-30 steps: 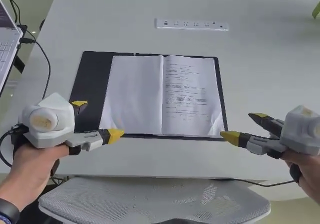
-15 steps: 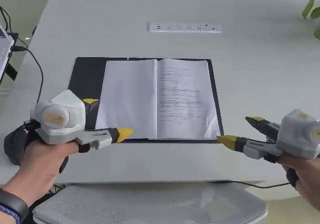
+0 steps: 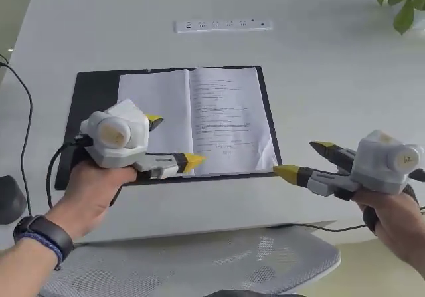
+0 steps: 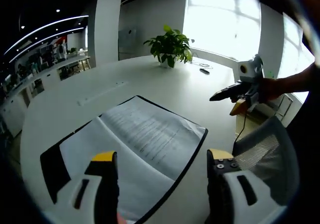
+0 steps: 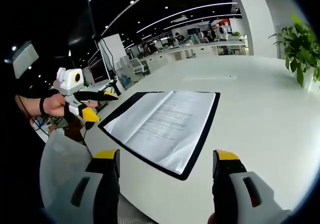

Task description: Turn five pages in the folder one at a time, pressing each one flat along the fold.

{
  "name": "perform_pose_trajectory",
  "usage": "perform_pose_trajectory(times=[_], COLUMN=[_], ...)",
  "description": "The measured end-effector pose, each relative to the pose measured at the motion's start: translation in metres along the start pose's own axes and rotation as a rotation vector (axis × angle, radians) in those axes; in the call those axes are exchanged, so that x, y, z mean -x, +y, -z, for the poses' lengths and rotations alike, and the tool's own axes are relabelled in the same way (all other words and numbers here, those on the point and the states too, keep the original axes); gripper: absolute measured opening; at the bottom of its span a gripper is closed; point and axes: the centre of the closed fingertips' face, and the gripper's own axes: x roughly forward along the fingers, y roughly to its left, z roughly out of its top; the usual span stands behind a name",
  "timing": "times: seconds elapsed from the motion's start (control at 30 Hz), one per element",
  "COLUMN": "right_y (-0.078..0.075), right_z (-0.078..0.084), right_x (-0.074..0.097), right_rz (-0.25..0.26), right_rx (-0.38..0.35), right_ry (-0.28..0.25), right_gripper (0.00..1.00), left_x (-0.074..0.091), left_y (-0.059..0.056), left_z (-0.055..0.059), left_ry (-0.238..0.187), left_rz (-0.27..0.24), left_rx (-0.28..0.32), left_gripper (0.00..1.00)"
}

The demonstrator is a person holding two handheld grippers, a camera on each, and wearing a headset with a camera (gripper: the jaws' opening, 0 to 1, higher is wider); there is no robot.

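The left gripper hovered over the near left part of the folder, its jaws spread wide with nothing between them. The black folder lay open and flat on the white desk, with a blank page on its left side and a printed page on its right. A power strip lay on the desk beyond it. The right gripper hung just off the folder's near right corner, jaws apart and empty. A plant stood at the far right.
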Motion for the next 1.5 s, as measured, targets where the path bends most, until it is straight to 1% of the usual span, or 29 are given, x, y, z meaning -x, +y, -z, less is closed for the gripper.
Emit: perform_pose_trajectory(times=[0.1, 0.17, 0.2, 0.33, 0.4, 0.57, 0.7, 0.77, 0.9, 1.03, 1.17, 1.27, 1.37, 1.47, 1.5], right_y=[0.000, -0.002, -0.003, -0.004, -0.005, -0.008, -0.015, -0.015, -0.015, -0.014, -0.015, -0.018, -0.020, -0.023, -0.023], right_z=[0.001, 0.002, 0.003, 0.005, 0.006, 0.009, 0.014, 0.015, 0.014, 0.013, 0.014, 0.016, 0.016, 0.016, 0.016], right_x=[0.001, 0.003, 0.004, 0.007, 0.008, 0.012, 0.015, 0.016, 0.018, 0.020, 0.021, 0.021, 0.022, 0.021, 0.021], right_rz=[0.000, 0.001, 0.003, 0.005, 0.007, 0.013, 0.015, 0.016, 0.017, 0.016, 0.013, 0.009, 0.006, 0.003, 0.002], right_rx=[0.000, 0.001, 0.000, -0.005, -0.006, -0.019, -0.032, -0.039, -0.048, -0.050, -0.058, -0.062, -0.065, -0.072, -0.074], right_ry=[-0.001, 0.002, 0.002, 0.000, 0.002, 0.000, -0.001, -0.002, -0.006, -0.008, -0.008, -0.003, -0.004, -0.008, -0.008], right_gripper=[0.75, 0.75, 0.75, 0.76, 0.76, 0.76, 0.76, 0.76, 0.75, 0.75, 0.75, 0.74, 0.74, 0.74, 0.74], left_x=[-0.014, -0.023, -0.025, -0.045, -0.055, -0.079, -0.099, -0.108, -0.125, -0.136, -0.147, -0.153, -0.159, -0.162, -0.162], left_y=[-0.010, -0.014, -0.015, -0.023, -0.028, -0.039, -0.051, -0.056, -0.066, -0.071, -0.073, -0.072, -0.071, -0.071, -0.067], left_z=[-0.007, -0.011, -0.012, -0.019, -0.020, -0.020, -0.021, -0.021, -0.015, -0.011, -0.001, 0.005, 0.012, 0.021, 0.026], left_ry=[-0.003, 0.001, 0.002, 0.006, 0.013, 0.025, 0.037, 0.039, 0.065, 0.087, 0.116, 0.135, 0.148, 0.180, 0.202], left_rz=[0.028, 0.039, 0.041, 0.065, 0.078, 0.099, 0.116, 0.122, 0.129, 0.131, 0.126, 0.112, 0.097, 0.078, 0.051], left_rx=[-0.009, -0.016, -0.018, -0.027, -0.032, -0.020, -0.022, -0.020, -0.031, -0.058, -0.049, -0.057, -0.049, -0.086, -0.108], left_gripper=[0.72, 0.71, 0.71, 0.70, 0.70, 0.69, 0.68, 0.68, 0.66, 0.64, 0.59, 0.59, 0.58, 0.59, 0.59])
